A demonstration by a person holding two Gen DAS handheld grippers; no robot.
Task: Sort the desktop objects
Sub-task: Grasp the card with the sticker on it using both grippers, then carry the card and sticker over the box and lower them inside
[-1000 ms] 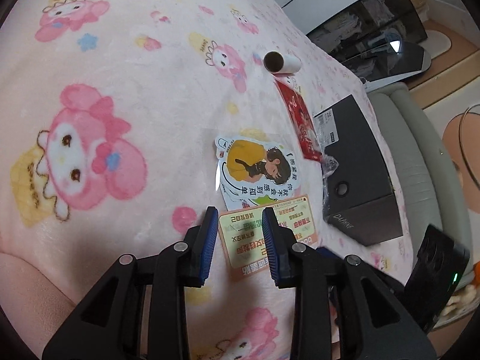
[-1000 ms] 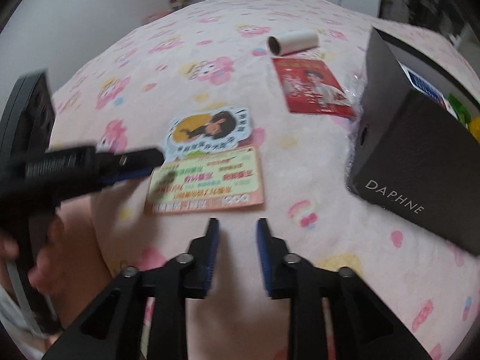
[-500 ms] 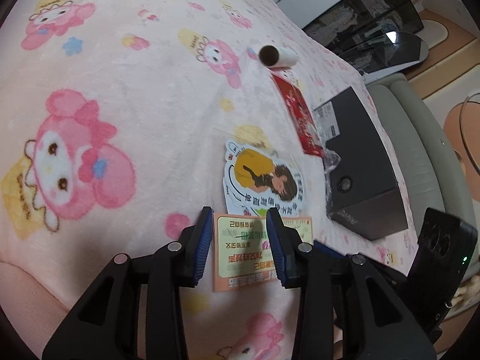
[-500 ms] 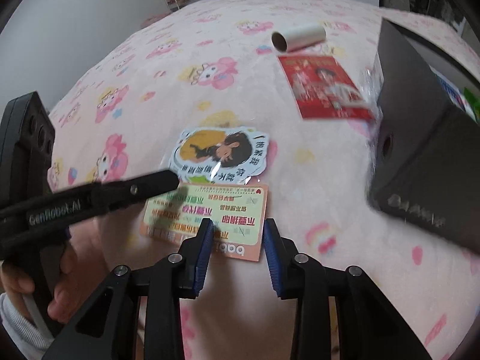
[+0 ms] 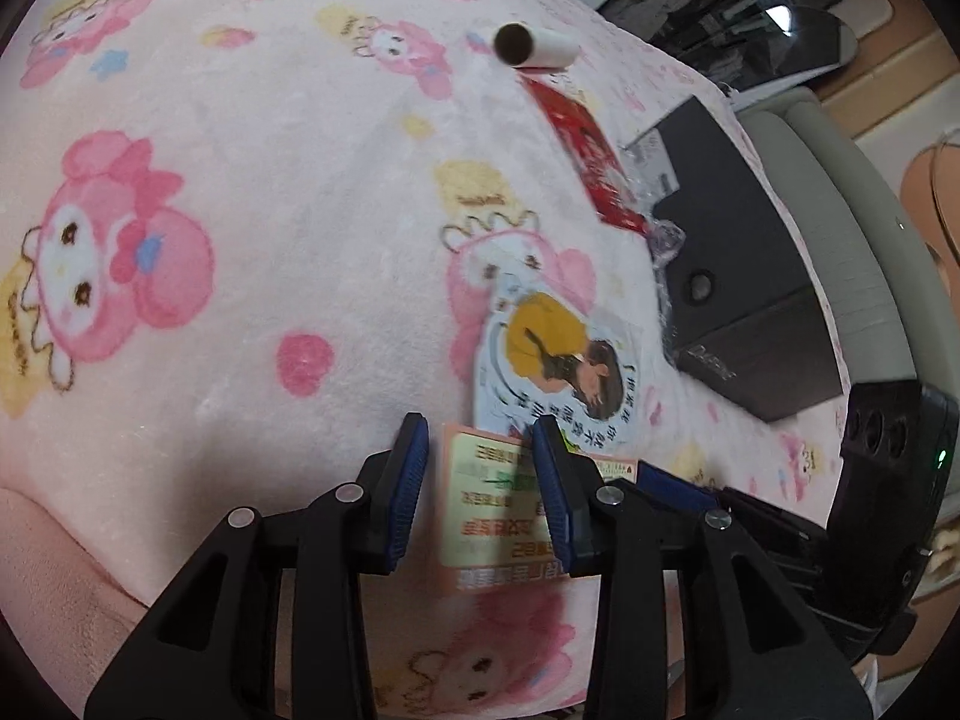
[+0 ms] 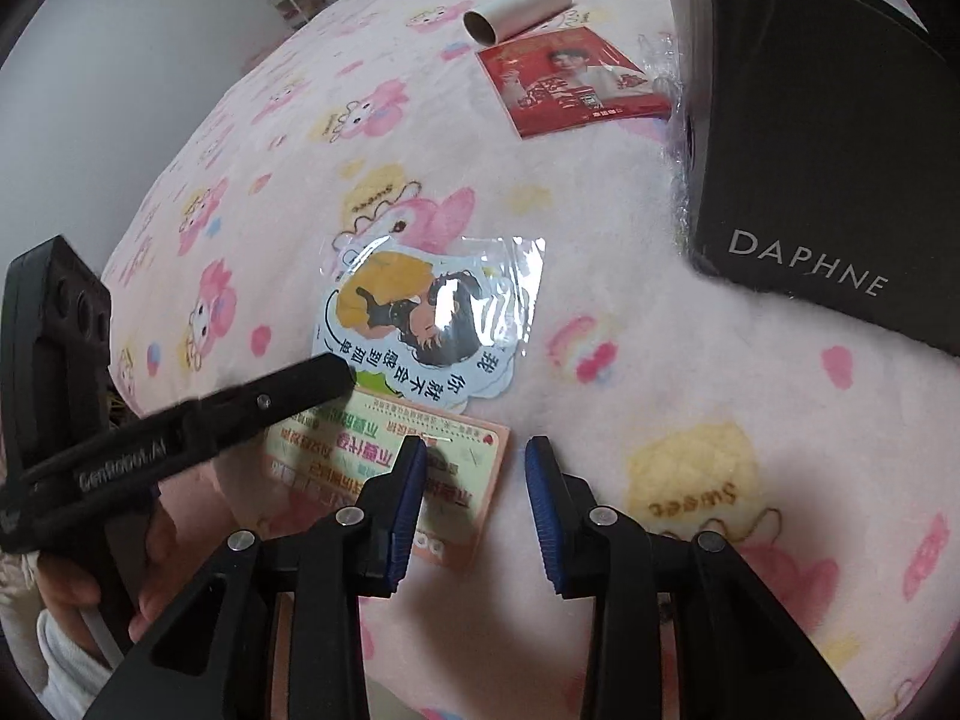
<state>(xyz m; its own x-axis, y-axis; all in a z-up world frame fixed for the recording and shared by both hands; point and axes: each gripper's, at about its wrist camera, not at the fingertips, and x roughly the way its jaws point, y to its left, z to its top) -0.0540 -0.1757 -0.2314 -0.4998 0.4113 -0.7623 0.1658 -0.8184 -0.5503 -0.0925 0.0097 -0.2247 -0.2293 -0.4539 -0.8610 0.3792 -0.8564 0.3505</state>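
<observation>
Pale pink blanket (image 6: 600,192) printed with pink rabbit cartoons and yellow patches. Card (image 6: 462,480) was salmon-edged with green and yellow panels; sticker (image 6: 420,318) pale blue with a yellow-clad figure; booklet (image 6: 570,84) red; box (image 6: 828,138) black with grey lettering; tube (image 6: 522,12) off-white.

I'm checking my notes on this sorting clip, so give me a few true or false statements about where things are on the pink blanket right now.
1. The cardboard tube stands upright. False: it lies on its side.
2. The black DAPHNE box sits right of the red photo card in the right wrist view. True.
3. The left gripper is shut on the orange-bordered coupon card. False: its fingers are open around it.
4. The cartoon sticker in clear plastic overlaps the coupon card's far edge. True.
</observation>
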